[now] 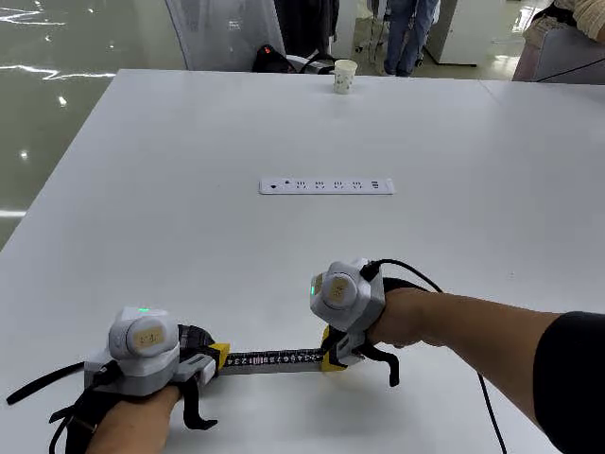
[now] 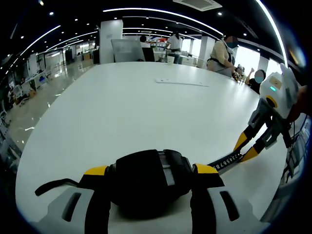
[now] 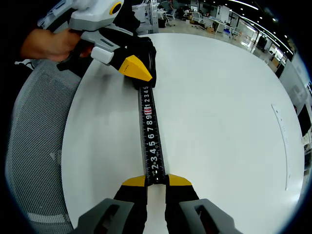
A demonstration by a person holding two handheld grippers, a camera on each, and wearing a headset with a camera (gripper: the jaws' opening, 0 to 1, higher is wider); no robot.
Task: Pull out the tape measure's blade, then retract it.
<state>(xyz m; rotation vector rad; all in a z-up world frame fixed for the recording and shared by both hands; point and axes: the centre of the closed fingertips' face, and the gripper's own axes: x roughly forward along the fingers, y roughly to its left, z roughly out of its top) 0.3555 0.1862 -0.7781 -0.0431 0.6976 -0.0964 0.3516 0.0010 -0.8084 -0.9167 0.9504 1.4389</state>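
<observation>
Left gripper [image 1: 210, 357] sits at one end of the blade [image 1: 274, 359], its yellow-tipped jaws clamped either side of the case [image 2: 148, 183], with the left wrist [image 1: 132, 426] low behind it. Right gripper [image 1: 331, 357] is at the blade's other end, jaws pinched tight on the tip and aimed straight along the blade at its partner. The right forearm [image 1: 473, 326] reaches in bare, its wrist bent inward.

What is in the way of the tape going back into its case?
Nothing that shows. The blade runs straight over the table from the right gripper, shut on its tip, to the case in the left gripper.
</observation>
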